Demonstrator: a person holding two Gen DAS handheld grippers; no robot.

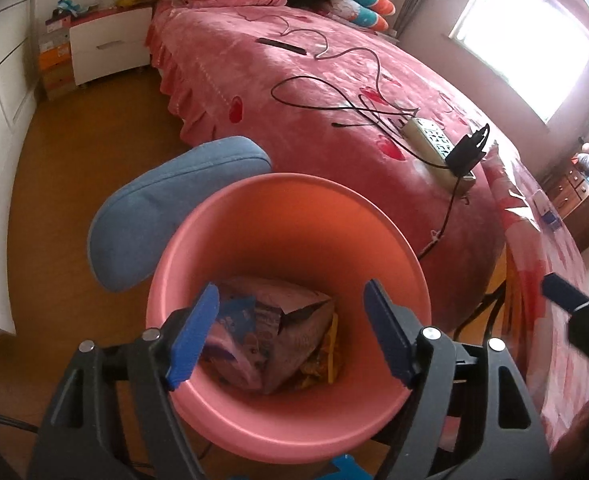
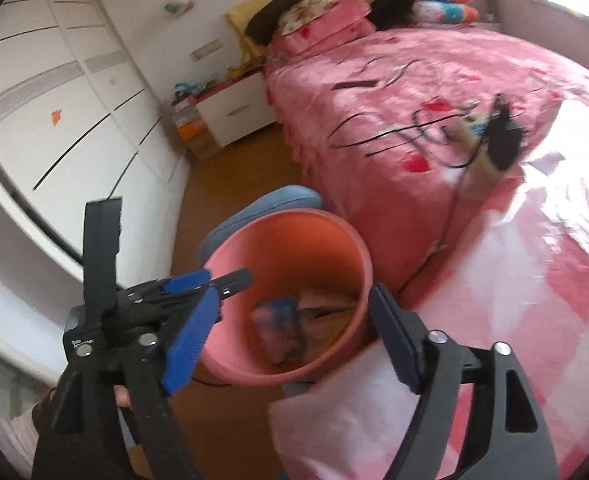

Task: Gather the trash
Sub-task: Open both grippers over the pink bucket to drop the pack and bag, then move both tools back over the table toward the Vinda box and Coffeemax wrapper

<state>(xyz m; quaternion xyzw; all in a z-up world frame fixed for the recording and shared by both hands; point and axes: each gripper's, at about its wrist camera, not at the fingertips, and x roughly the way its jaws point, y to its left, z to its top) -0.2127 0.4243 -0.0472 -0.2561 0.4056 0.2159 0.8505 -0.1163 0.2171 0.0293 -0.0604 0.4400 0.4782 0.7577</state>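
A pink round trash bin (image 1: 290,428) stands on the floor by the bed, seen from above; it also shows in the right wrist view (image 2: 346,256). Inside lie a crumpled purple snack bag (image 1: 270,336) and yellow wrappers (image 1: 330,356); the bag shows in the right wrist view (image 2: 280,328) too. My left gripper (image 1: 292,328) is open and empty, directly above the bin's mouth. My right gripper (image 2: 294,338) is open and empty, over the bin's near rim. The left gripper (image 2: 210,280) shows at the bin's left rim in the right wrist view.
A blue chair back (image 1: 166,208) sits behind the bin. A pink bed (image 1: 294,92) holds black cables (image 1: 334,100), a power strip (image 1: 434,144) and a black adapter (image 1: 468,152). A pink checked cloth (image 2: 514,280) lies to the right. White wardrobes (image 2: 54,100) line the left.
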